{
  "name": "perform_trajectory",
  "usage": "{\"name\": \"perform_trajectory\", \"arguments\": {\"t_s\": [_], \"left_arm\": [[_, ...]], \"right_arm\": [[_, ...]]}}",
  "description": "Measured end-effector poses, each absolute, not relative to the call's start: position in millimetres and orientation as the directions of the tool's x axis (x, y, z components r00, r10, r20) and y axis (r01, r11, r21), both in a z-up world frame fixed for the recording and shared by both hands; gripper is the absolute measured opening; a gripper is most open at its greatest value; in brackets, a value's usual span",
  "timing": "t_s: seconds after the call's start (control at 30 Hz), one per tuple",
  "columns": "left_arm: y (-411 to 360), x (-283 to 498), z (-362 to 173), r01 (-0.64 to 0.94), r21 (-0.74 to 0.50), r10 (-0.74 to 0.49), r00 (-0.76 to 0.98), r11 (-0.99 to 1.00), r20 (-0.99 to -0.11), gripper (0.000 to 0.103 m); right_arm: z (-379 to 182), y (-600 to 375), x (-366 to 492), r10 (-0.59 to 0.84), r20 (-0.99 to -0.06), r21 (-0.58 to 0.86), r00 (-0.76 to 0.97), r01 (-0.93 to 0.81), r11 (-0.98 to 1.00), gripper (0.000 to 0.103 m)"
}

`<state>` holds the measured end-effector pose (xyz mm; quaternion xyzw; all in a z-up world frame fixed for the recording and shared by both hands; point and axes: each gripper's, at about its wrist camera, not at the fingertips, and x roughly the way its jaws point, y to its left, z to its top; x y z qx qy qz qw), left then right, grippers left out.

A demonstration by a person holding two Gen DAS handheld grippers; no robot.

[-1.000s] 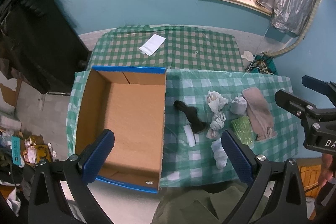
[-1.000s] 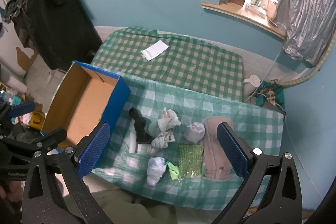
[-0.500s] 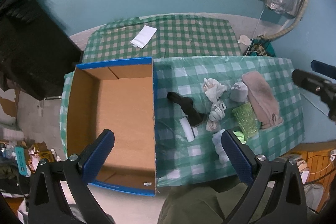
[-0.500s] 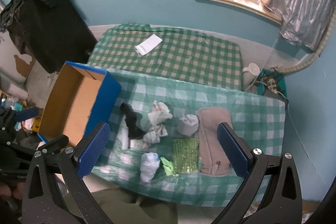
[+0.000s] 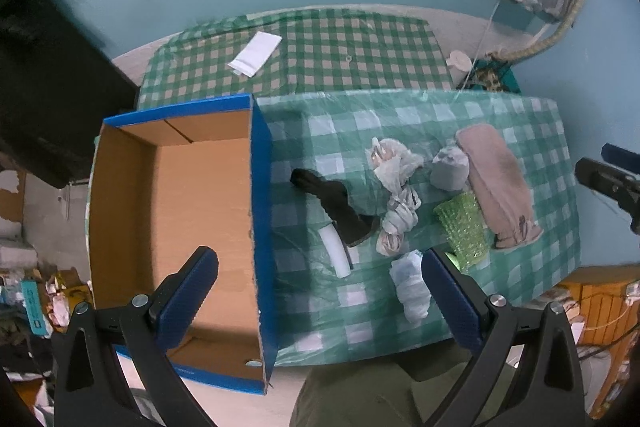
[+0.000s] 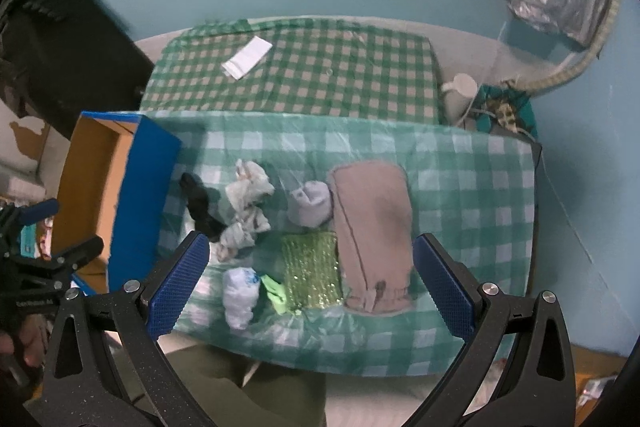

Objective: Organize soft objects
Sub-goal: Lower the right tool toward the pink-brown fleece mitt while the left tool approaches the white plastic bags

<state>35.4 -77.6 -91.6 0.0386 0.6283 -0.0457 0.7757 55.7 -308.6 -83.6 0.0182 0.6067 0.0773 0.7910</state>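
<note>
While your left gripper (image 5: pixel 320 301) and right gripper (image 6: pixel 310 285) both hang wide open and empty, ribbed blue pads apart, crumpled soft items lie below on the glossy checked tablecloth (image 6: pixel 460 195). Beyond a knobbly green sponge (image 6: pixel 312 269) stretches a long beige fleece (image 6: pixel 372 223); the open cardboard box (image 5: pixel 192 203) sits just beside them.

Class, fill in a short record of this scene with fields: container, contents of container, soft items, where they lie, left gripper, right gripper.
container: cardboard box, blue outside
contents of container: none visible
soft items: black sock, beige cloth, green sponge, grey bundle, white bundles
where they lie: on the checked tablecloth, right of the box
left gripper: open, empty
right gripper: open, empty
</note>
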Motion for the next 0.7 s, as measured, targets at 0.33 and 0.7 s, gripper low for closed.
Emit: {"name": "perform_trajectory", "arguments": {"t_s": [0.33, 0.7], "left_arm": [[-107, 48, -124, 0.189, 0.044, 0.01, 0.177, 0.981, -0.984, 0.102], [-131, 63, -168, 0.203, 0.027, 0.005, 0.112, 0.979, -0.994, 0.102]], "right_arm": [[-131, -343, 63, 0.095, -0.971, 0.084, 0.218, -0.058, 0.995, 0.102], [-190, -358, 68, 0.039, -0.989, 0.027, 0.143, -0.084, 0.996, 0.102]]}}
